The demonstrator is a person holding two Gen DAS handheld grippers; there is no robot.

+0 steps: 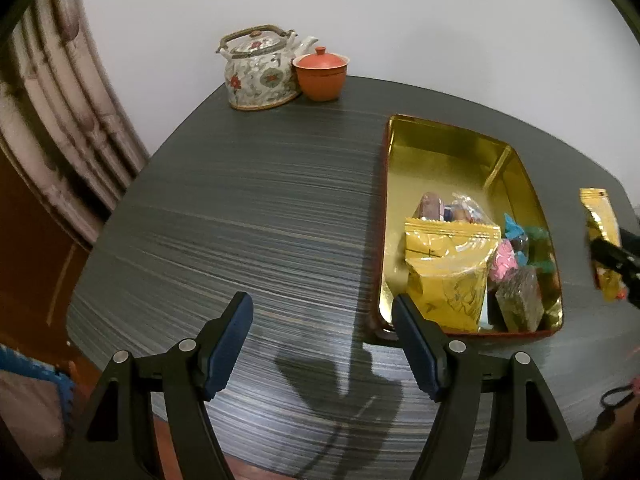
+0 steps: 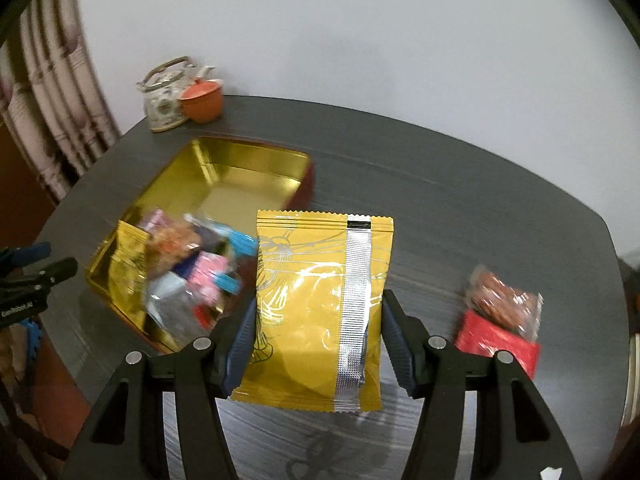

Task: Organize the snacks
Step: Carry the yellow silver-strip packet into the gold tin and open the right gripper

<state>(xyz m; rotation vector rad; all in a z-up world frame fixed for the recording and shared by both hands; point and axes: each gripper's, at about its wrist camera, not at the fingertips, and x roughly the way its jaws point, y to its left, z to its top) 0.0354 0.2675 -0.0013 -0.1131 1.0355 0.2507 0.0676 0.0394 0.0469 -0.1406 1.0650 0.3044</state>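
A gold tin box (image 1: 444, 148) with a red outside sits on the dark table; it also shows in the right wrist view (image 2: 240, 168). Its near end holds a yellow snack packet (image 1: 448, 272) and several small wrapped snacks (image 1: 516, 256). My right gripper (image 2: 318, 332) is shut on a second yellow snack packet (image 2: 320, 304) and holds it above the table, right of the box; it shows at the right edge of the left wrist view (image 1: 600, 240). My left gripper (image 1: 322, 344) is open and empty, left of the box's near corner.
A floral teapot (image 1: 260, 68) and an orange lidded cup (image 1: 321, 74) stand at the table's far corner. A clear-wrapped brown snack (image 2: 504, 300) lies on a red packet (image 2: 496, 340) at the right. A curtain (image 1: 60, 112) hangs at the left.
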